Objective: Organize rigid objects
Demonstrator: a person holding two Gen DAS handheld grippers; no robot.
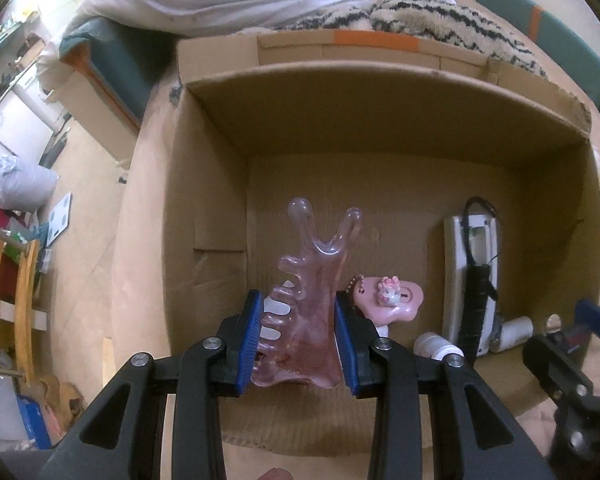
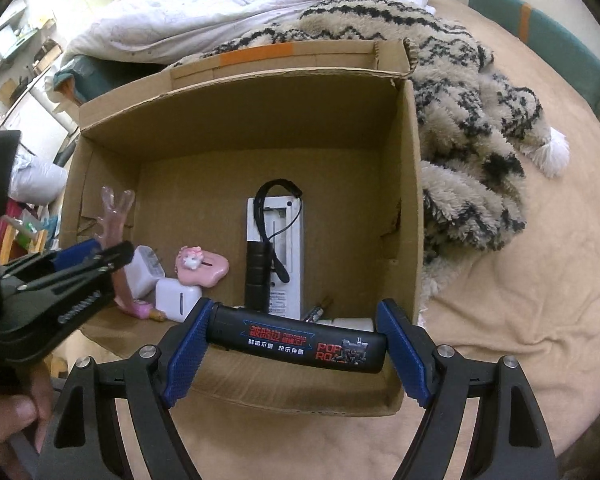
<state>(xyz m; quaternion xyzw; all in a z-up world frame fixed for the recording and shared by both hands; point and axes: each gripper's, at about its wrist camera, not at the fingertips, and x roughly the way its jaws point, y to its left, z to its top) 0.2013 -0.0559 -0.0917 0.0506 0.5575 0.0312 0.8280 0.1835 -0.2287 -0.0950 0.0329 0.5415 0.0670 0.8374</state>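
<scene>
While over box (image 1: 380,92), left gripper (image 1: 296,344) clamps pink comb (image 1: 300,312) (prongs outward); right gripper (image 2: 296,350) clamps black bar (image 2: 296,344) crosswise.

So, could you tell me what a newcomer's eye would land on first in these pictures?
Probably the pink comb, clamped in the left gripper over the open box. Next, the black tube with red lettering, held crosswise by the right gripper at the box's near edge. On the box floor lie a pink charm and white chargers.
</scene>
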